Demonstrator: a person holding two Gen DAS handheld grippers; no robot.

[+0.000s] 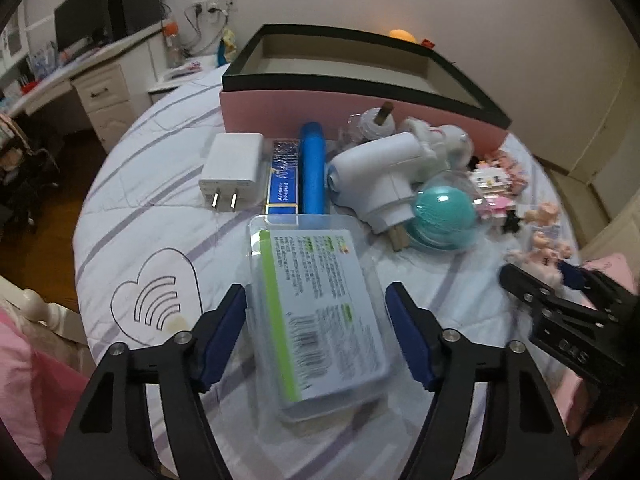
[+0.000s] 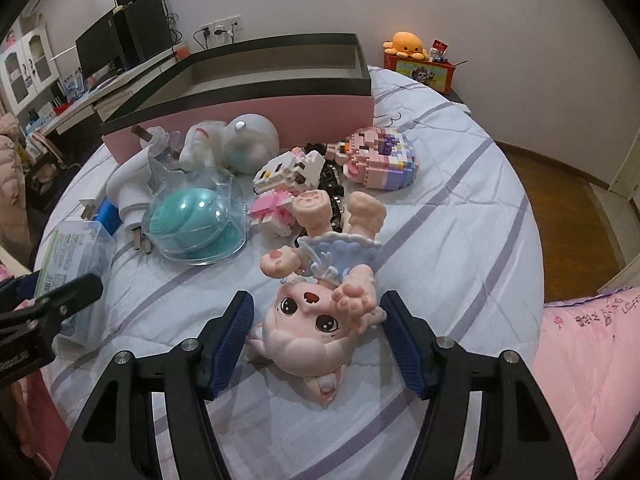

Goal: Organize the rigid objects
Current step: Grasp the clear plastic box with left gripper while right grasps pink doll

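A: Both grippers down over the bed now. Left gripper (image 1: pixel 318 334) straddles the clear plastic case (image 1: pixel 316 312), green-edged label up. Jaws about half wide, case between them, but I see a sliver of gap on each side, so not gripping yet imo.

B: And the right gripper (image 2: pixel 318 338)?

A: Same story. Blue pads flank the pink doll (image 2: pixel 316 320), lying on its back w/ head toward the camera. Left pad looks v. close to the cheek, right pad near the raised hand. Touching or not? Can't tell for sure; reads as not clamped.

B: Tips for a clean pick?

A: Case first: it sits skewed to the jaws, so square up the wrist, then squeeze across the short sides. Slick plastic, so go low on the walls, not the lid edge.

B: Doll?

A: Clamp the head, the widest, firmest part. Avoid the arm, it'd prob twist out. Lift straight up, since the block figures (image 2: pixel 288 176) are crowded just behind.

B: Destination?

A: Likely the pink box (image 2: pixel 256 114) at the back of the bedspread (image 2: pixel 460 208), open and empty as far as I can see.
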